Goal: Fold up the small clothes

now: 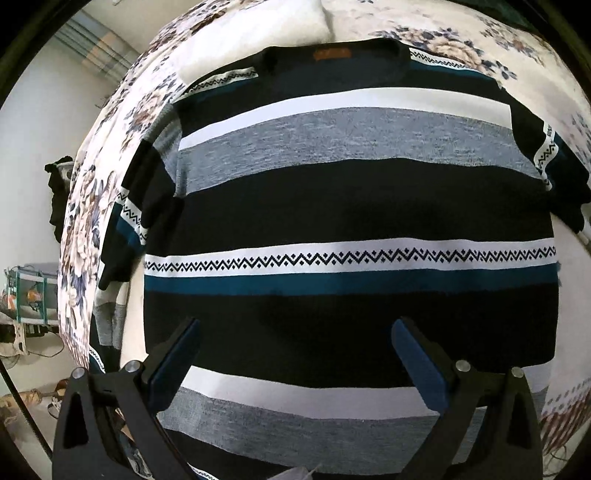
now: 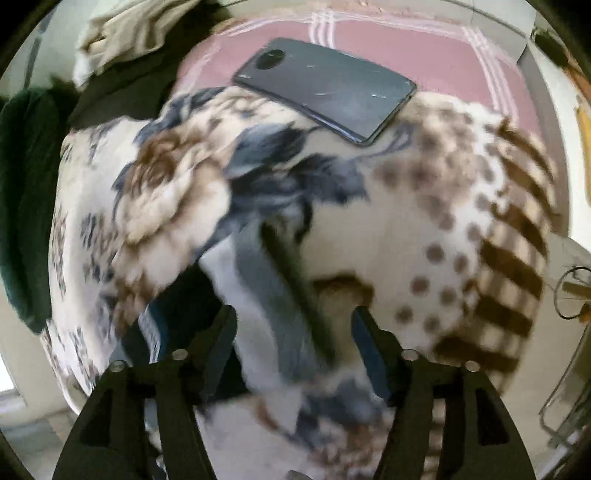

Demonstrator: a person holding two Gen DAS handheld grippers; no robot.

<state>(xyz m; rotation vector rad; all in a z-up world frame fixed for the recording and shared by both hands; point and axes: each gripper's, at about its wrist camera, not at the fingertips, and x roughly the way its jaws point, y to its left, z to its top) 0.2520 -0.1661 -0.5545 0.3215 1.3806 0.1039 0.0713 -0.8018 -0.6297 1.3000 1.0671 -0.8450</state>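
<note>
Two grippers stand open: the left gripper (image 1: pixel 295 354) above the sweater (image 1: pixel 347 206) spread flat mid-blanket (image 1: pixel 110 147), the right gripper (image 2: pixel 295 332) straddling a sleeve (image 2: pixel 266 295) unpinched. A sweep toward the blanket's far edge could knock the phone (image 2: pixel 328 88) off.

Sweater (image 1: pixel 351 206) lies flat on the blanket (image 1: pixel 458 48), which covers the bed; collar at far end, hem nearest the camera. One sleeve (image 1: pixel 147 206) lies along its left side, the other sleeve (image 1: pixel 554 155) at the right. Pillow (image 1: pixel 258 33) sits behind the collar, to the left. Left claw (image 1: pixel 295 354) is above the sweater's lower part. In the right wrist view, the phone (image 2: pixel 327 88) lies at the blanket's far edge; right claw (image 2: pixel 295 347) is above a sleeve end on the blanket, w/ clothes pile (image 2: pixel 122 33) at far left.
</note>
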